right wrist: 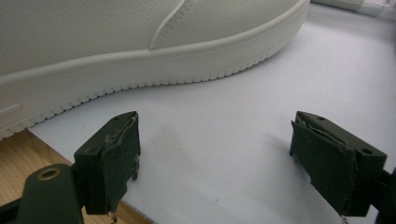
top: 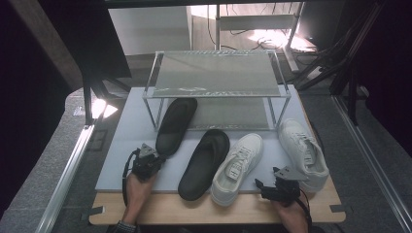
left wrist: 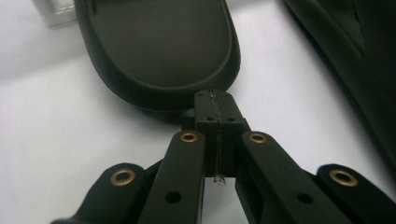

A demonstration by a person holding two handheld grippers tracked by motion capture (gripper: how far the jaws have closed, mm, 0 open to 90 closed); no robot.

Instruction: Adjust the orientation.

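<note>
At the mat's left, my left gripper is shut with nothing between its jaws. Its closed tips sit right at the rounded heel edge of a black slipper; whether they touch it is unclear. That slipper lies with its toe under the clear rack. A second black slipper lies to its right, and its edge also appears in the left gripper view. My right gripper stands open near the table's front edge. Between its spread jaws is only bare mat, with a white sneaker's sole just beyond.
Two white sneakers lie on the pale mat, right of the slippers. The mat rests on a wooden table, whose bare strip runs along the front. Metal rails and dark stands flank the table.
</note>
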